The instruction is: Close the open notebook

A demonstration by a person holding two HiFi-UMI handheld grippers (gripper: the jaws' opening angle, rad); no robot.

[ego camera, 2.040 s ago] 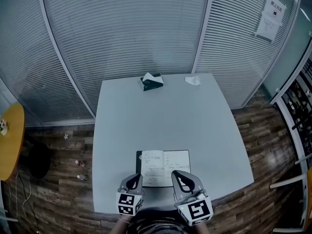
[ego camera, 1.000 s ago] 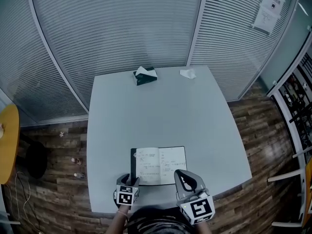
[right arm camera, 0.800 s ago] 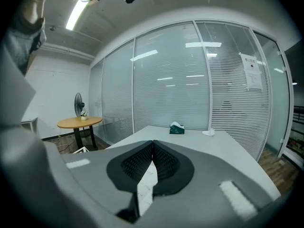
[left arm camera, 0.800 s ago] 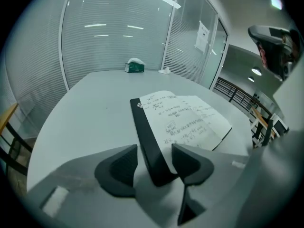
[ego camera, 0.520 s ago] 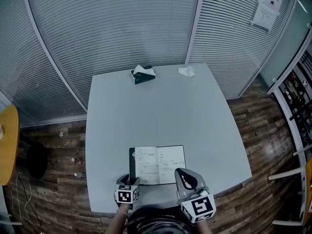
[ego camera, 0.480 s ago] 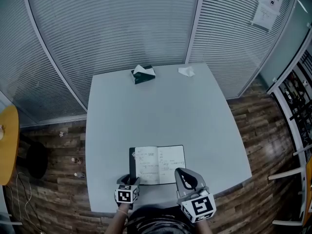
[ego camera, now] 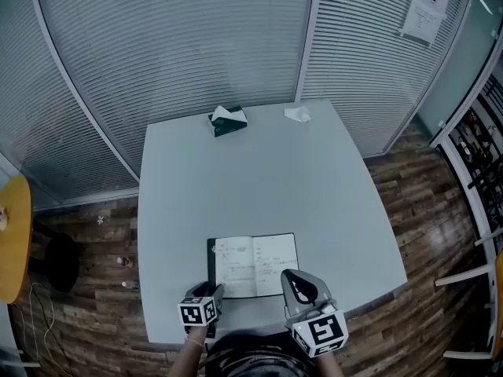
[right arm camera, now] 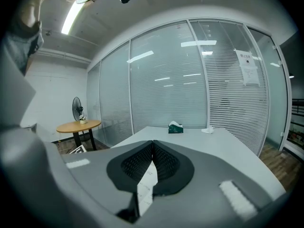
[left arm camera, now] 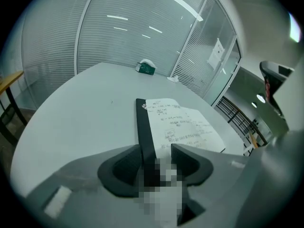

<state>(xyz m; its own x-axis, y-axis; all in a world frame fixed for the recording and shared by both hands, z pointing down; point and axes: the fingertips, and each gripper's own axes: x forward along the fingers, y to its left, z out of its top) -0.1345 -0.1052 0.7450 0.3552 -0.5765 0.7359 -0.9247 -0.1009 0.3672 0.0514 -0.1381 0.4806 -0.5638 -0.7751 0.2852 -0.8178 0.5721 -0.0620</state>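
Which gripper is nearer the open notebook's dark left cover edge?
Left. The left gripper straddles the dark cover edge at its near end, jaws closing with it between them. The right gripper is over the right page's near edge, farther off.

The surface (ego camera: 259, 187) is a pale grey, roughly square top with rounded corners, smooth and matte. Three things lie on it. At 6 o'clock, close to the near edge, an open notebook (ego camera: 253, 264) lies flat with its white pages up, handwriting on both, and a dark cover showing as a strip along its left side. At 12 o'clock, by the far edge, sits a dark green tissue box (ego camera: 226, 120) with a white tissue sticking out. At 1 o'clock, near the far right corner, lies a crumpled white paper (ego camera: 298, 114), well apart from the box.
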